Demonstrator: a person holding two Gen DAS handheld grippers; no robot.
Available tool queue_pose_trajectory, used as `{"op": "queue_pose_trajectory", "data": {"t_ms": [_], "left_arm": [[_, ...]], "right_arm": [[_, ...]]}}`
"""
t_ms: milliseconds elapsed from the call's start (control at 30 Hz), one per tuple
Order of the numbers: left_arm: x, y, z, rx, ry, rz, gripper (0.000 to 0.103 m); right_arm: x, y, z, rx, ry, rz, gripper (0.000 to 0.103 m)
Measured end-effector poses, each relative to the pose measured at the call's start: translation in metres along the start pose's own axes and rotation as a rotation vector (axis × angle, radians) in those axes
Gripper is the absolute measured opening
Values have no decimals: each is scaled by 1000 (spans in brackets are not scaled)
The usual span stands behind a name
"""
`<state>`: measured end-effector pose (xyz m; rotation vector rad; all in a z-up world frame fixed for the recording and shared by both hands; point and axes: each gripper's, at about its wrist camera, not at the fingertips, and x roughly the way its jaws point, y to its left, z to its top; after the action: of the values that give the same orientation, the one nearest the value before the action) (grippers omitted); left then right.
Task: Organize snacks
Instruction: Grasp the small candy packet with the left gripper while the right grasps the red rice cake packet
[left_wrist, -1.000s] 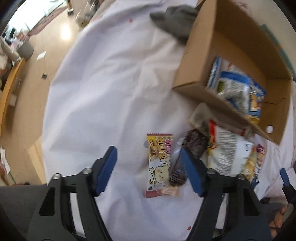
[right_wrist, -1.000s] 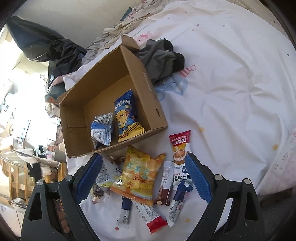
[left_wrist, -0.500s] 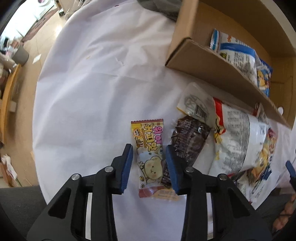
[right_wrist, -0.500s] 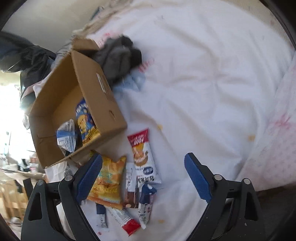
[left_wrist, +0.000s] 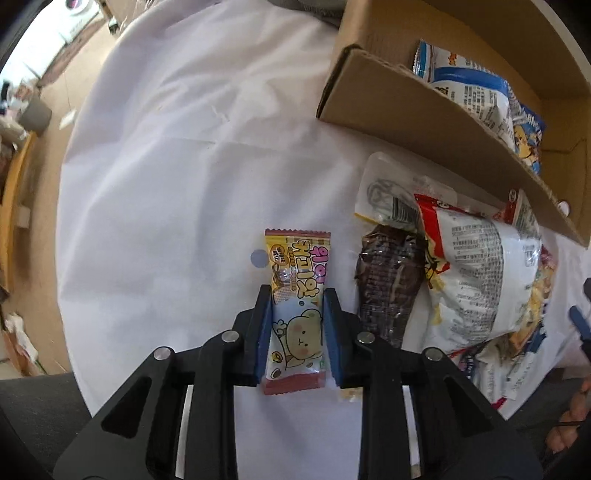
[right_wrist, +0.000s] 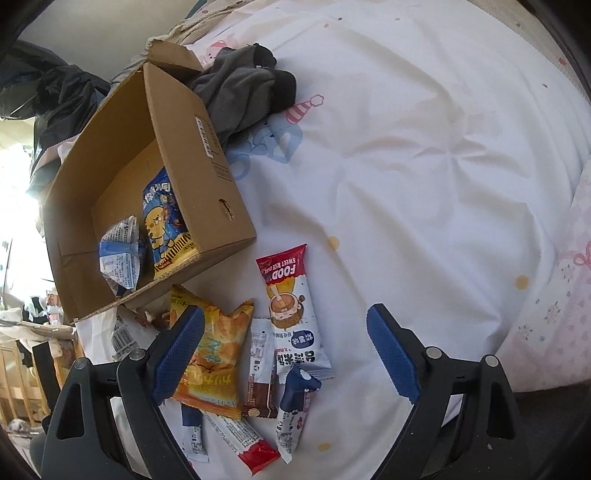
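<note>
My left tongs (left_wrist: 297, 332) pinch one yellow bear-print candy packet (left_wrist: 297, 310); my right tongs (right_wrist: 286, 356) gape wide beside the brown cardboard box (right_wrist: 221, 177) holding two snack bags.

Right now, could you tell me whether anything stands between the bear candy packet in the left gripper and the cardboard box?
Mostly bare white sheet lies between them. The left gripper is shut on the bear candy packet. The dark brown packet lies just to its right, and the cardboard box has a raised near wall to clear.
</note>
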<state>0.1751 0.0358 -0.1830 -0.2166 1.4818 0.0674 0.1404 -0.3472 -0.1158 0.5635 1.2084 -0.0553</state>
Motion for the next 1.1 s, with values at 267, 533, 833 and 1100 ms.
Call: {"op": "queue_pose_trajectory", "data": {"t_ms": [267, 533, 833, 1100], "left_arm": [[-26, 4, 3, 9, -63, -1, 22], [-68, 17, 13, -26, -199, 31, 22], [-82, 10, 5, -24, -218, -22, 22], [-74, 8, 14, -32, -201, -13, 22]], "right_arm": [[-3, 1, 0, 0, -8, 20, 91], [-3, -8, 2, 54, 4, 56, 88], [15, -7, 18, 58, 49, 19, 52], [64, 31, 6, -175, 160, -216, 52]]}}
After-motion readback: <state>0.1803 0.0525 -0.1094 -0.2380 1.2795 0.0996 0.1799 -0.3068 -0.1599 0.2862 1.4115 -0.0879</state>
